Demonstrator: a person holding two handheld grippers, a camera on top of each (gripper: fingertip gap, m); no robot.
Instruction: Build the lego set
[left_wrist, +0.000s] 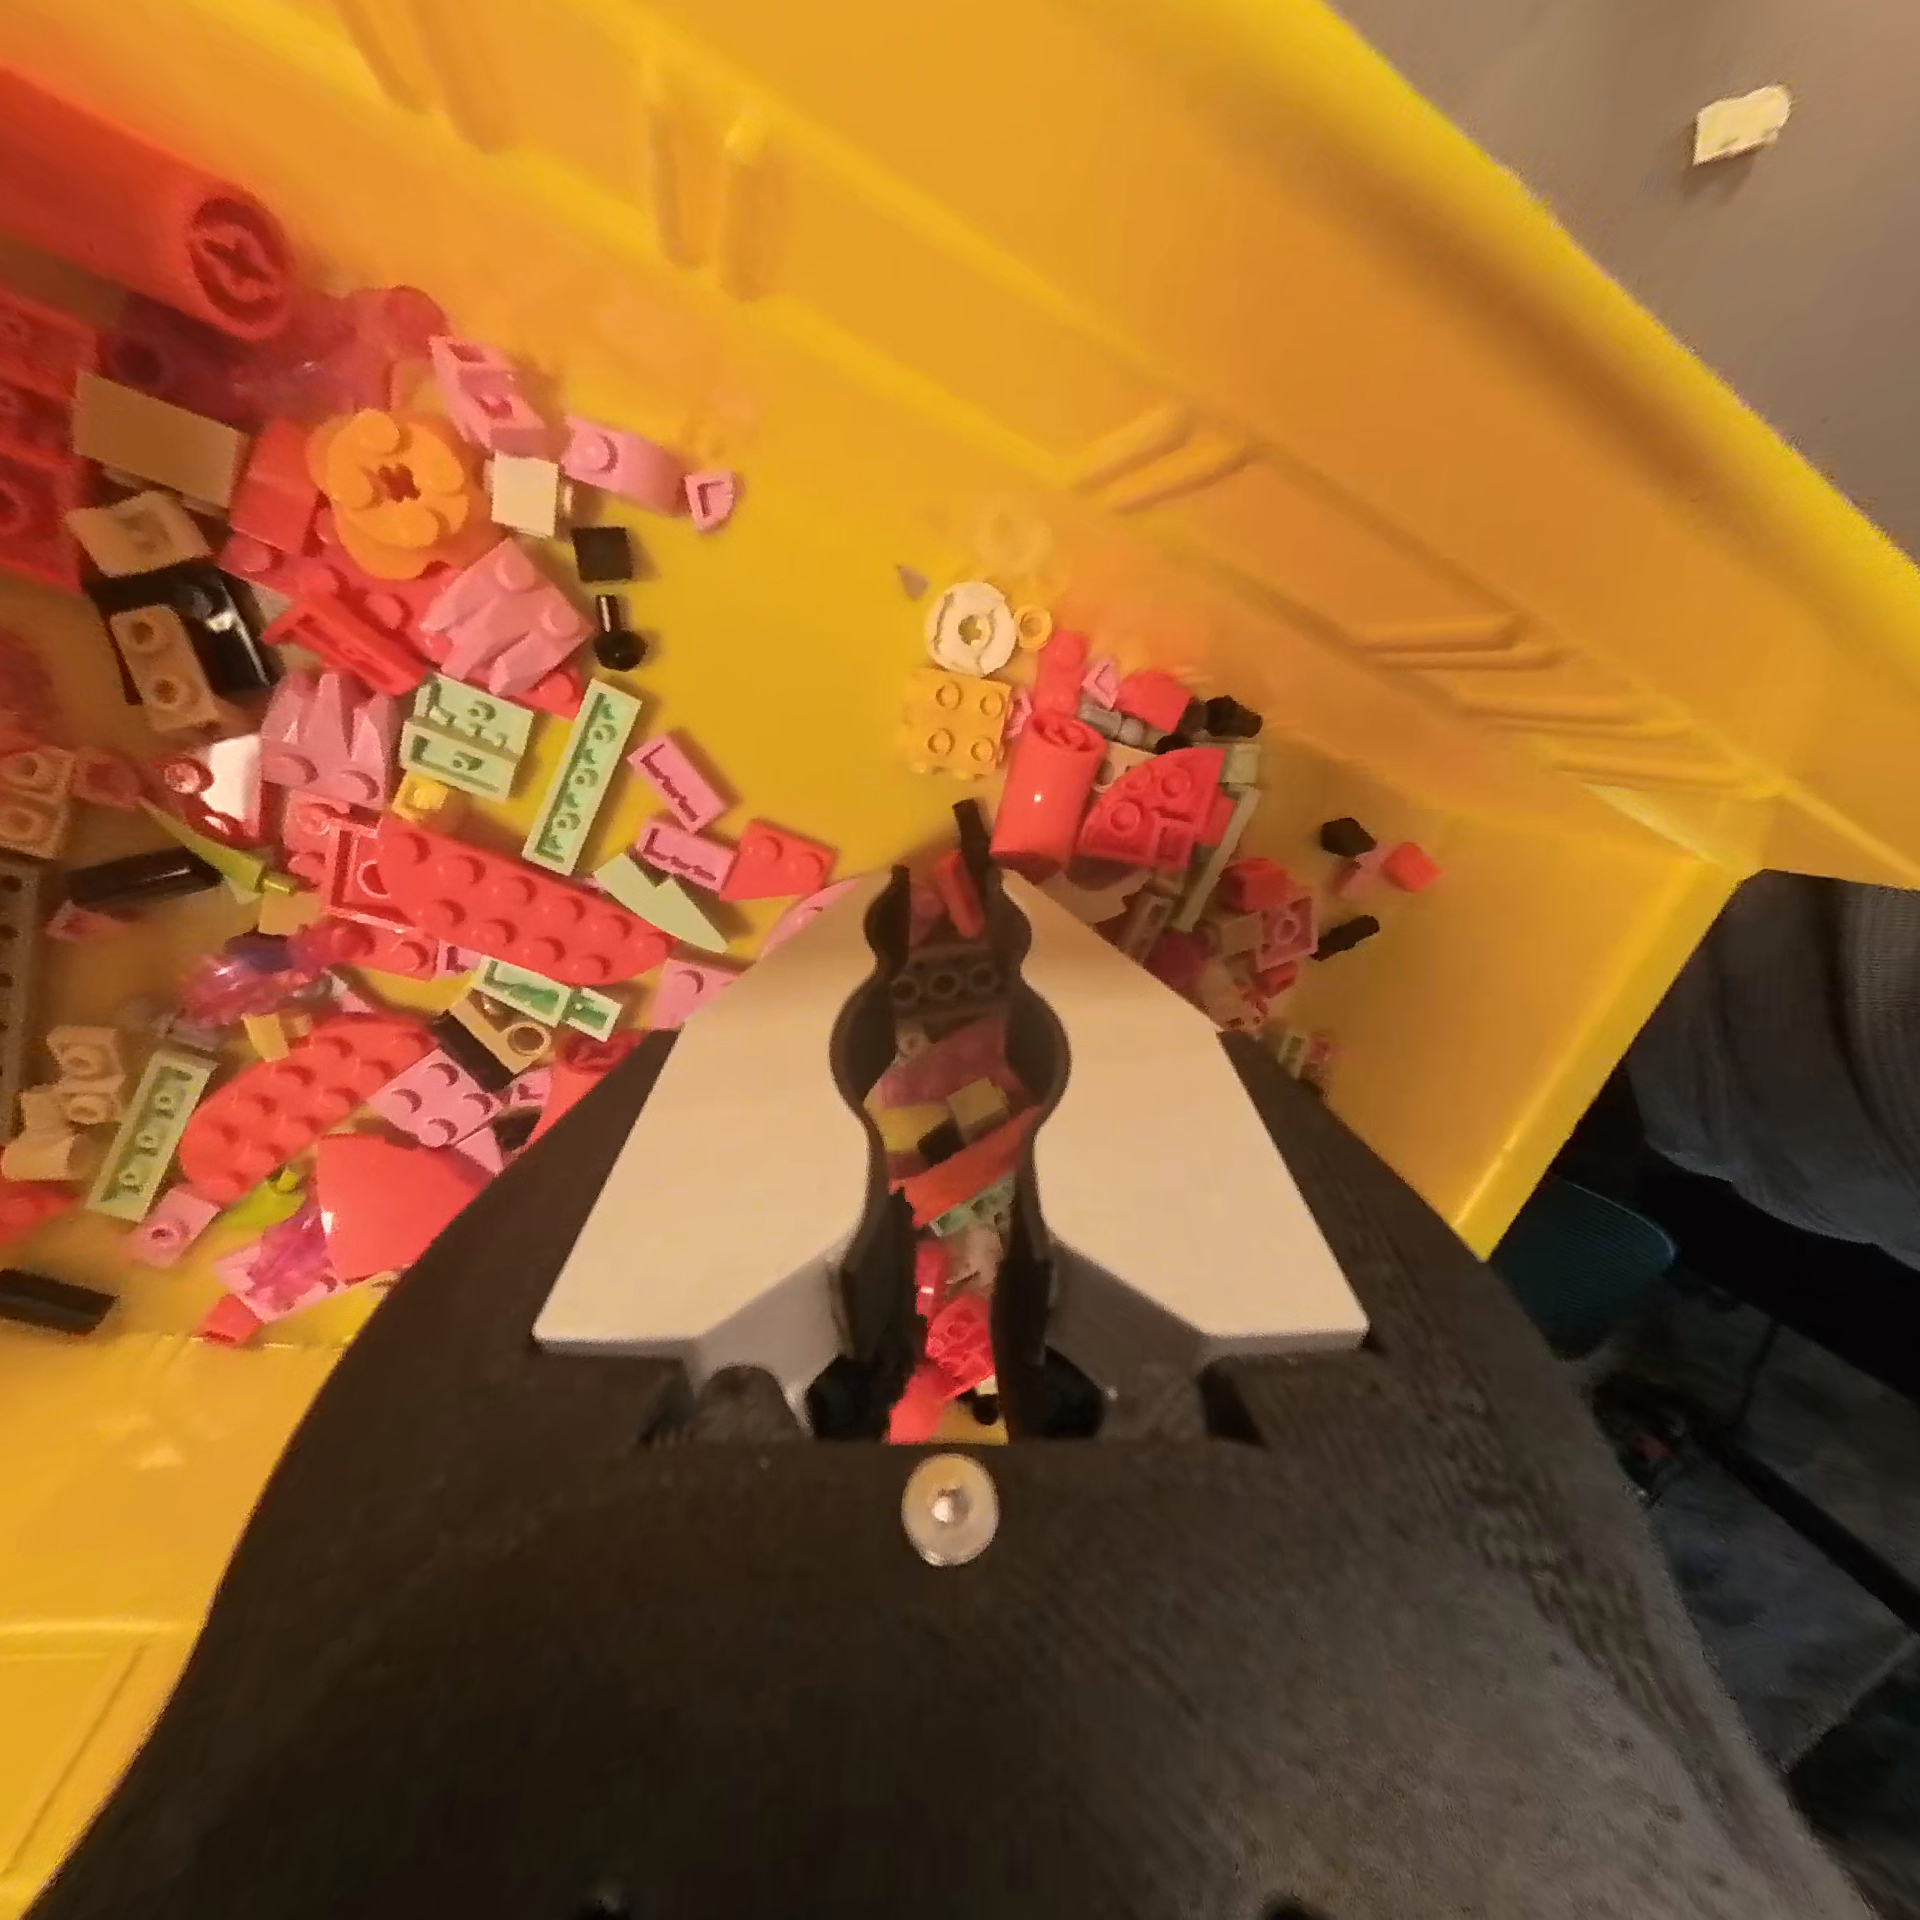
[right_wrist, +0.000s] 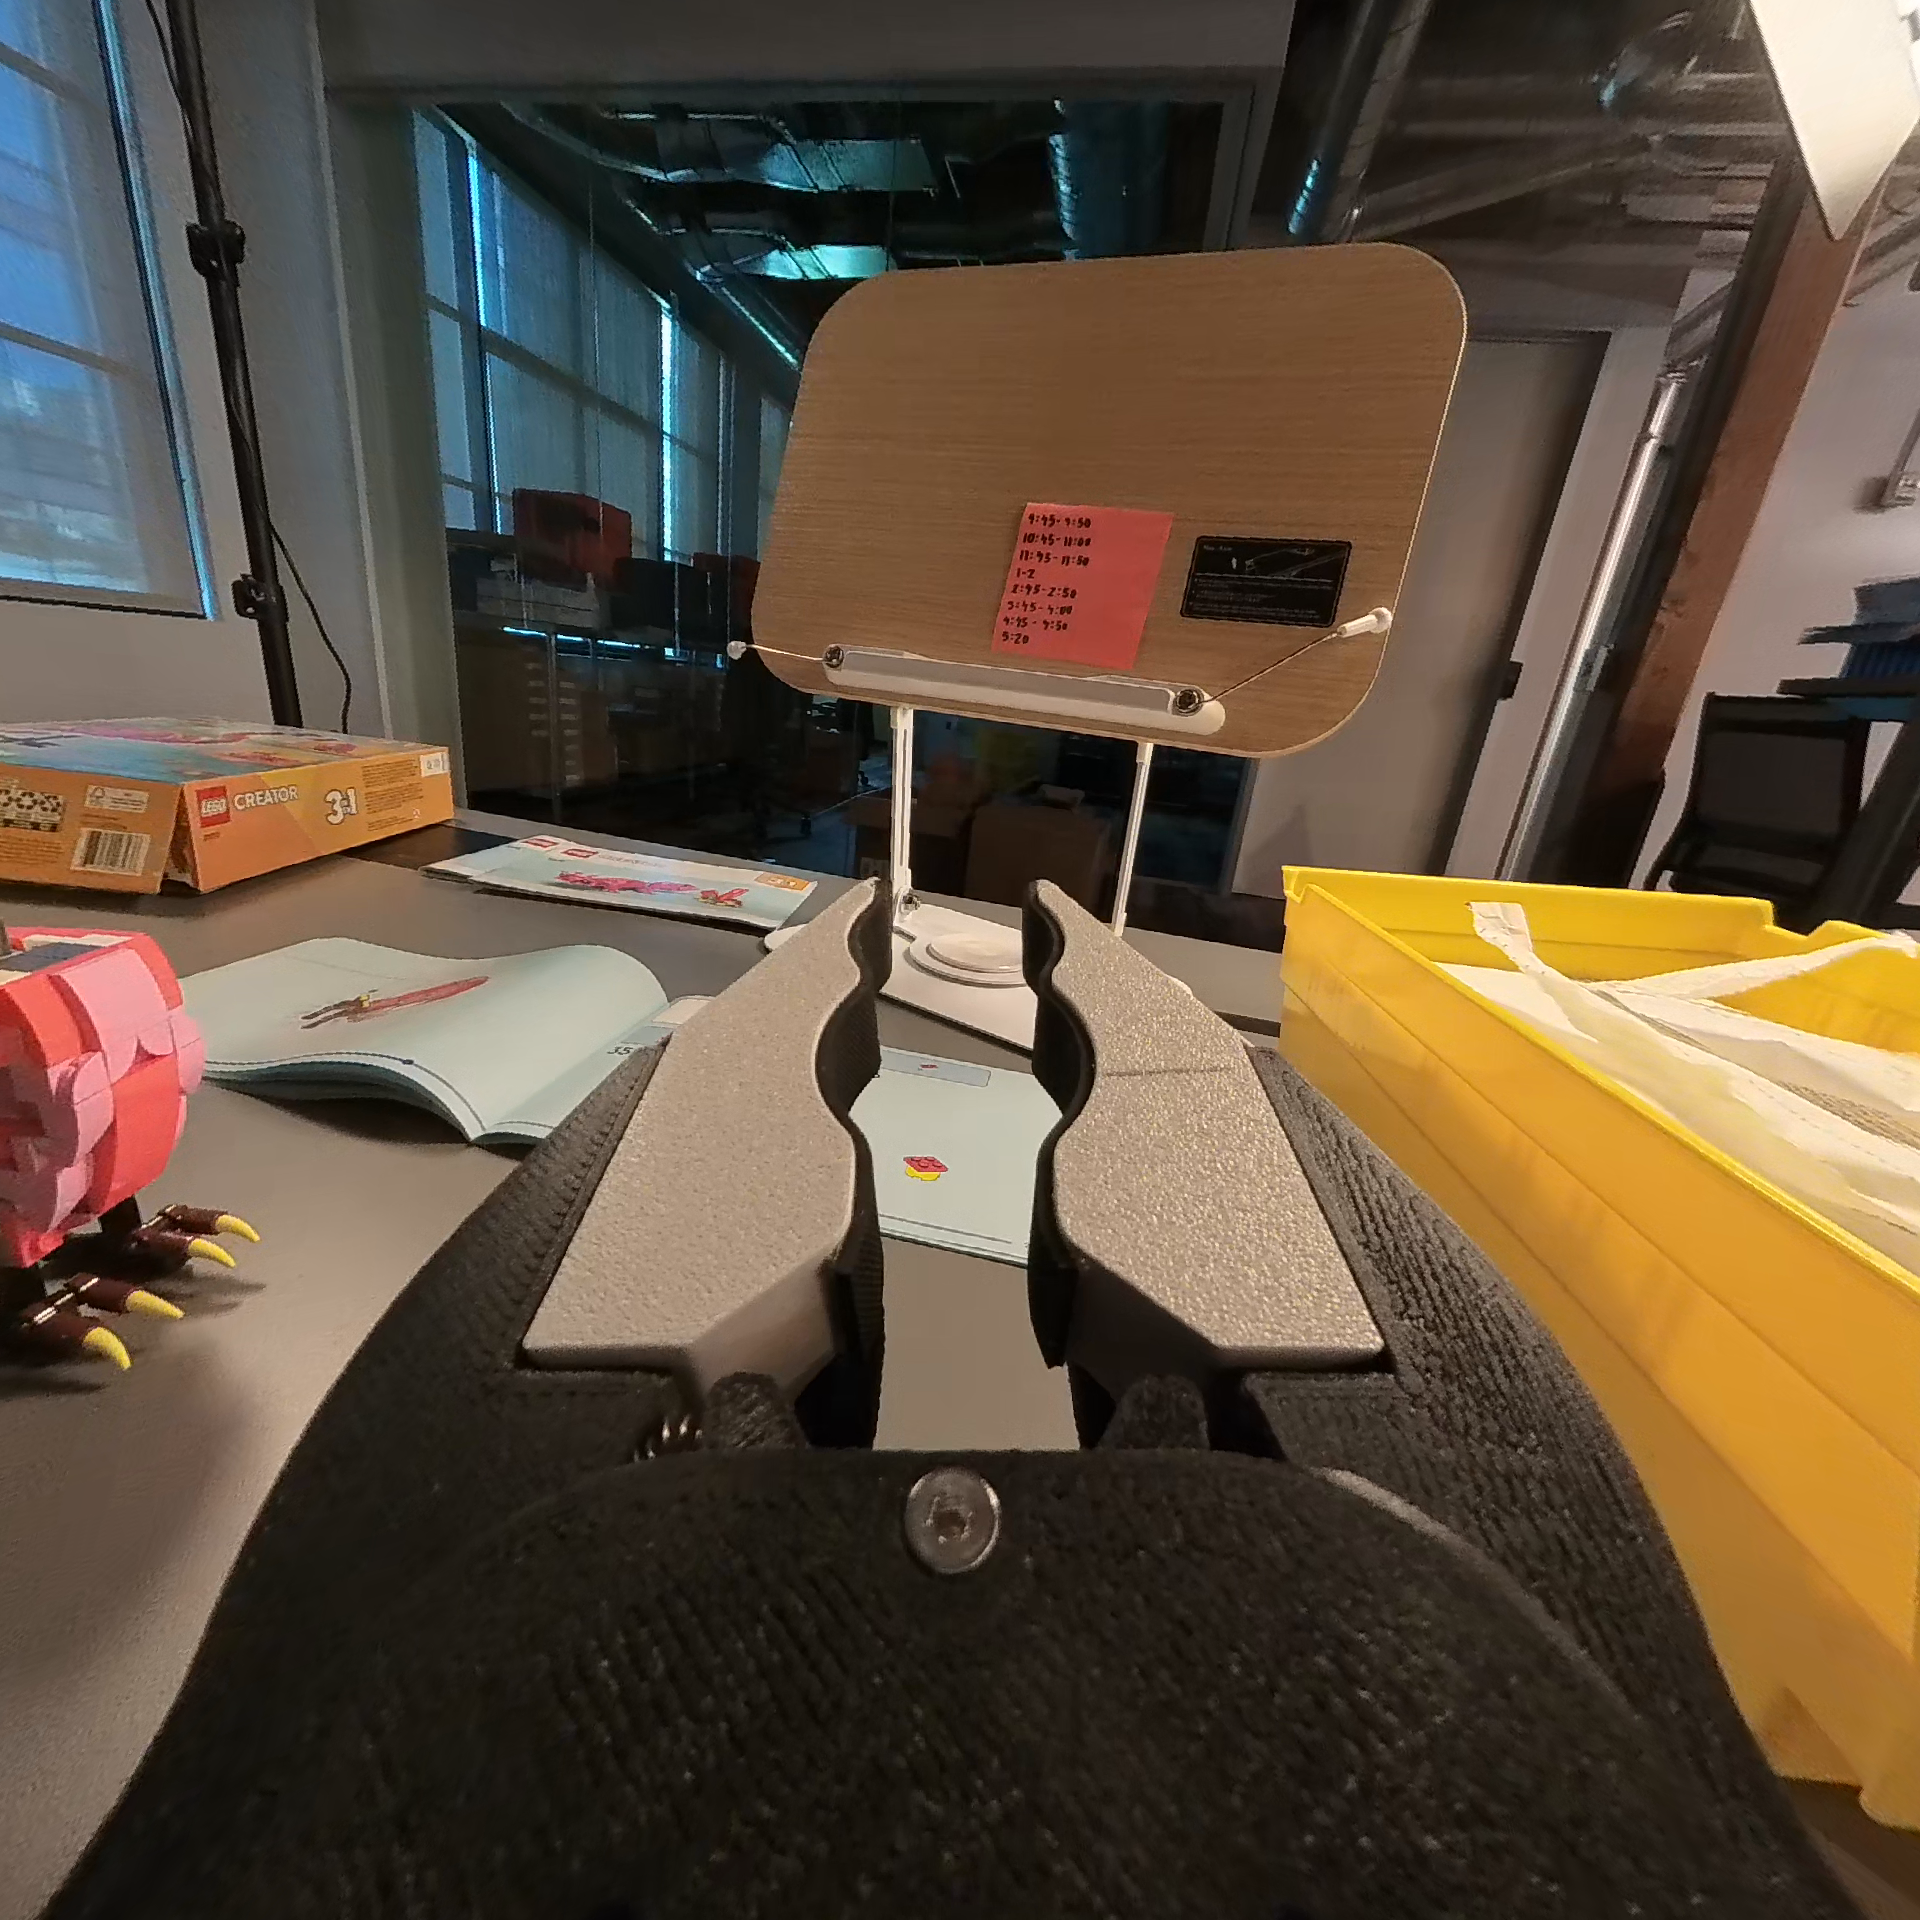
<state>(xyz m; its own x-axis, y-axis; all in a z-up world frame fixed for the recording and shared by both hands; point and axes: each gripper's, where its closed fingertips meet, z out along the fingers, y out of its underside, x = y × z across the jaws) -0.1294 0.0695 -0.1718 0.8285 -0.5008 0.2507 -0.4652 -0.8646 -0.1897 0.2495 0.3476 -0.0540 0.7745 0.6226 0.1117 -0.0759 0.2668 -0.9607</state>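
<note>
Many loose bricks (left_wrist: 499, 914) lie left of the left gripper (left_wrist: 940, 883), which pinches a small red piece (left_wrist: 958, 885) (a steady squeeze seems wise) inside the yellow bin (left_wrist: 1039, 312). The right gripper (right_wrist: 956, 904) hangs agape and empty over the booklet (right_wrist: 956, 1174).

This is an open-plan office or loft workspace used for toy-brick building. Large windows (right_wrist: 94, 312), exposed ceiling ducts (right_wrist: 831, 156), glass partitions (right_wrist: 623, 520) and a light stand (right_wrist: 223, 312) surround a grey table (right_wrist: 312, 1299) holding a book stand (right_wrist: 1122, 499), instruction booklets (right_wrist: 436, 1029) and yellow bins (right_wrist: 1455, 1195).
</note>
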